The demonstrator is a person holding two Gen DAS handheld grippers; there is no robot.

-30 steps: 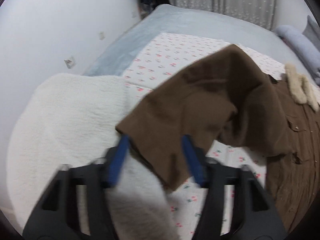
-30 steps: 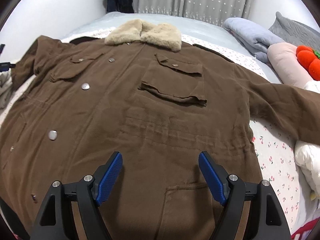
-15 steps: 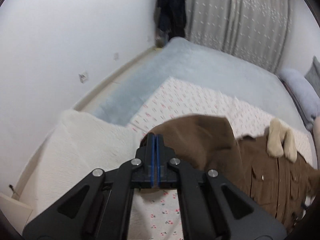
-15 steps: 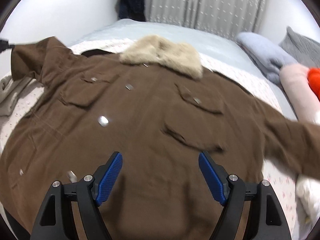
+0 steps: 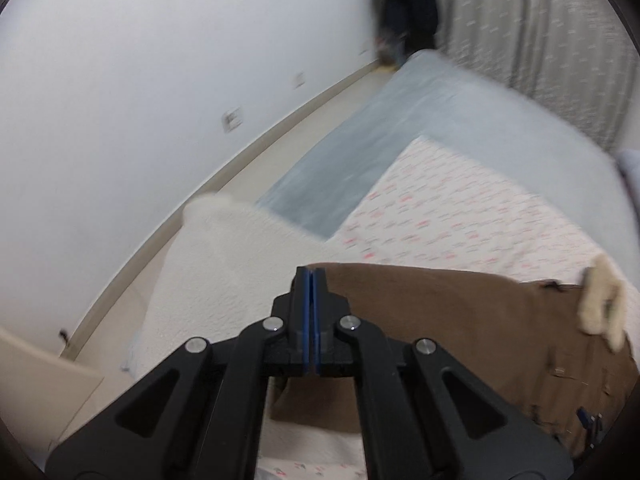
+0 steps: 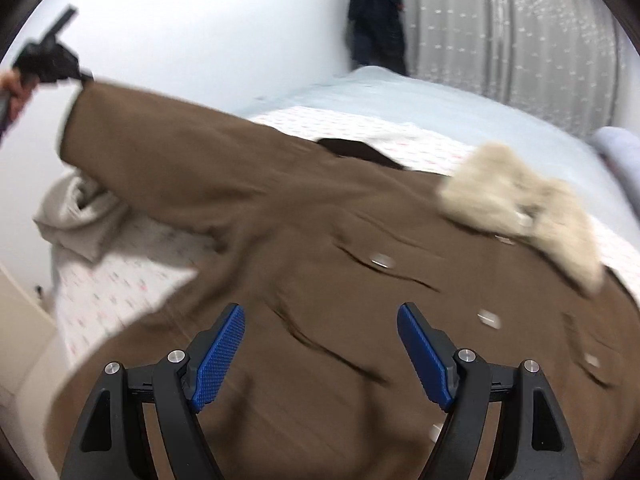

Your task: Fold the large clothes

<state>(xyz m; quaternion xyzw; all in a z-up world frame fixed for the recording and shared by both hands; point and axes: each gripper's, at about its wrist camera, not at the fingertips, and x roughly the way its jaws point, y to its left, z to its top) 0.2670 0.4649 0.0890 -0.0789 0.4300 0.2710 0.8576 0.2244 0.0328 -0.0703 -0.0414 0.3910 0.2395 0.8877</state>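
A large brown coat (image 6: pixel 360 280) with a cream fur collar (image 6: pixel 520 208) lies front up on the bed. My left gripper (image 5: pixel 310 280) is shut on the cuff of the coat's sleeve (image 5: pixel 440 312) and holds it lifted and stretched out to the left. It also shows in the right wrist view (image 6: pixel 48 64), with the sleeve (image 6: pixel 160 148) rising to it. My right gripper (image 6: pixel 320 356) is open and empty, just above the coat's front.
A floral sheet (image 5: pixel 460 216) covers a grey-blue bed (image 5: pixel 440 112). A white fluffy blanket (image 5: pixel 224 264) lies at the bed's left corner. The wall (image 5: pixel 140 100) is close on the left. Curtains (image 6: pixel 500 32) and a dark hanging garment (image 6: pixel 376 20) stand behind.
My left gripper shut on the sleeve cuff and lifted it up and out to the left. My right gripper stayed open and swung left over the coat's front.
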